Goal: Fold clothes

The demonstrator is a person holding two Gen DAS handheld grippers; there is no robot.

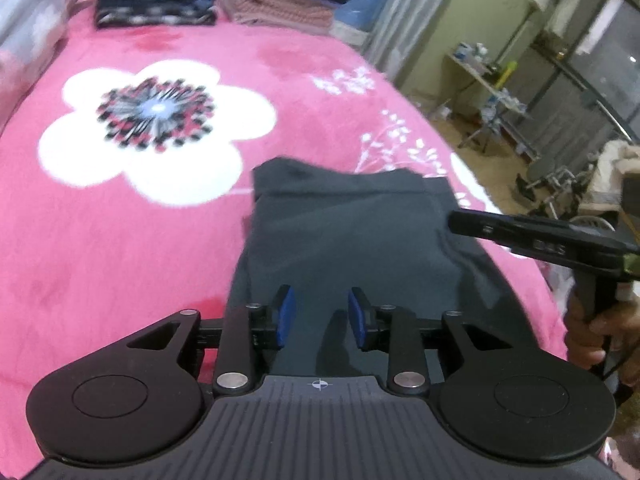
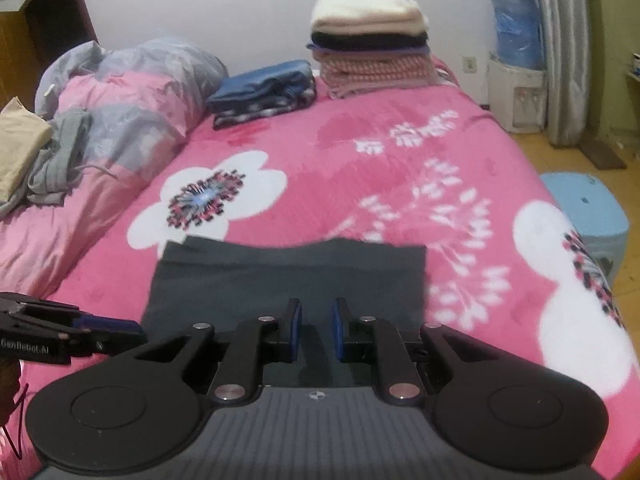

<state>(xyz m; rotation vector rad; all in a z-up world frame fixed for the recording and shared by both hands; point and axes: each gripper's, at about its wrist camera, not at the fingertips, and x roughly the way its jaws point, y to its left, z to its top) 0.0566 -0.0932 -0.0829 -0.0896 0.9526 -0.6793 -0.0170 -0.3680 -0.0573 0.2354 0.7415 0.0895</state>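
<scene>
A dark grey garment [image 1: 340, 232] [image 2: 280, 276] lies folded flat in a rectangle on the pink flowered bedspread [image 2: 340, 152]. My left gripper [image 1: 322, 300] hovers over the garment's near left part; its blue pads stand apart with only the cloth lying below them. My right gripper [image 2: 318, 312] is over the near middle of the garment, pads a narrow gap apart and nothing pinched. In the left wrist view the right gripper [image 1: 454, 222] reaches in from the right above the garment's right edge. The left gripper [image 2: 136, 326] shows at the left in the right wrist view.
At the head of the bed stand a tall stack of folded clothes [image 2: 368, 48] and a folded blue pile [image 2: 262, 92]. A bundled duvet [image 2: 132, 92] carries a loose grey garment [image 2: 56, 160] and a beige one [image 2: 16, 140]. A blue stool [image 2: 588, 208] stands beside the bed's right edge.
</scene>
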